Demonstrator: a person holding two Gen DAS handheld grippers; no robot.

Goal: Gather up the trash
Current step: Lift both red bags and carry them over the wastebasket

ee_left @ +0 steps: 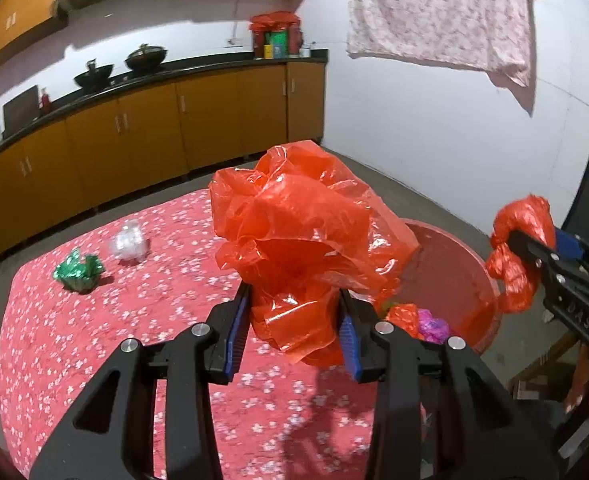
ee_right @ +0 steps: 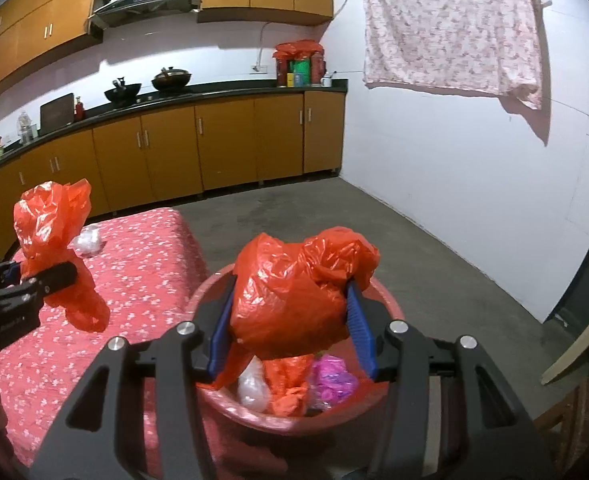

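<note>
We grip a crumpled red plastic bag [ee_left: 294,240] in our left gripper [ee_left: 294,320], jaws partway closed, above the floral tablecloth [ee_left: 94,340]. Our right gripper [ee_right: 290,328] clamps another red bag [ee_right: 294,296] above the red basin [ee_right: 378,296] holding trash.

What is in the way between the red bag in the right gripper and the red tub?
Nothing visible. The right gripper holds its crumpled red bag right above the red tub, whose top is open, with only other trash inside.
</note>
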